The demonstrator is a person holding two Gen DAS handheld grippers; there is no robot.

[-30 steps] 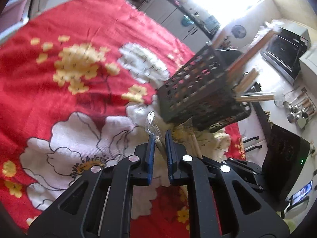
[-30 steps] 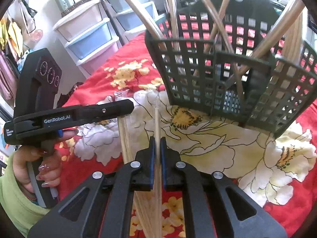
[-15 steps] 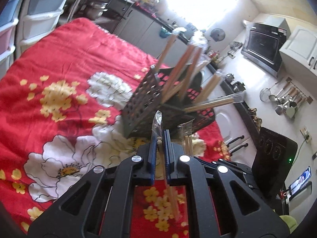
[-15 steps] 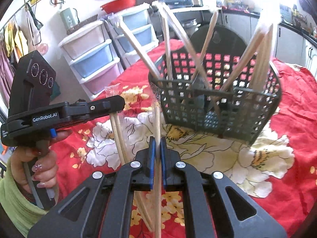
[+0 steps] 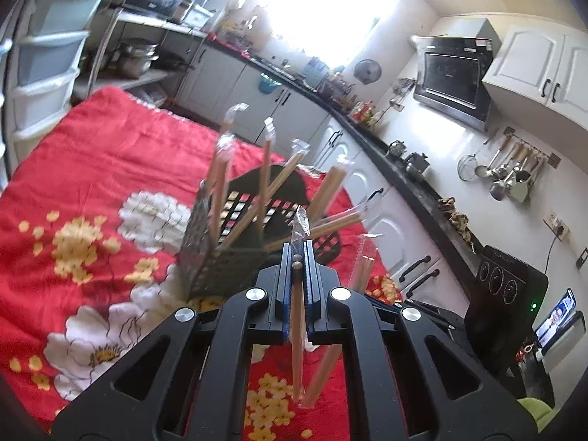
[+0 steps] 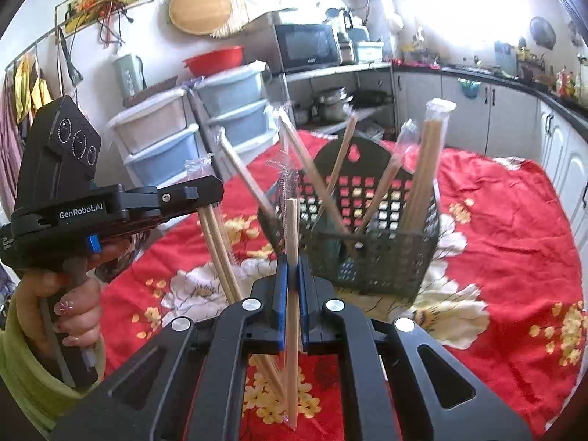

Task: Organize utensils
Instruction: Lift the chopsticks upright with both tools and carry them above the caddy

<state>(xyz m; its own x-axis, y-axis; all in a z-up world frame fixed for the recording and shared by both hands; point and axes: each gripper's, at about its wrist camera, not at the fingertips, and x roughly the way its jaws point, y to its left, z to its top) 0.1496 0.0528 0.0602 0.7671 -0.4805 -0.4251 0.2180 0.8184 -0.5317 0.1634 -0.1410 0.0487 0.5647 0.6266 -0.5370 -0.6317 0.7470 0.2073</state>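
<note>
Left wrist view: the left tool (image 5: 297, 257) is pressed together on one wrapped pair of chopsticks (image 5: 297, 330), which stands nearly upright, its long axis running top to bottom between the blue pads, the clear wrapper tip sticking up above them. Just beyond stands one dark slotted basket (image 5: 217, 257) on the red flowered cloth (image 5: 92, 169) of the bench. About six wrapped pairs lean out of the basket, fanned upward and to the right. One more wrapped pair (image 5: 362, 268) shows just right of the tool, upright.

Right wrist view: the right tool (image 6: 290, 272) pinches one wrapped pair (image 6: 292, 312), upright, its long axis vertical, the lower end hanging below the pads. The left tool (image 6: 205, 193), gripped by a hand (image 6: 70, 305) in a green sleeve, holds its pair (image 6: 220, 253) tilted, top leaning left. The basket (image 6: 375, 257) sits just behind, with about five pairs splayed up and outward.
</note>
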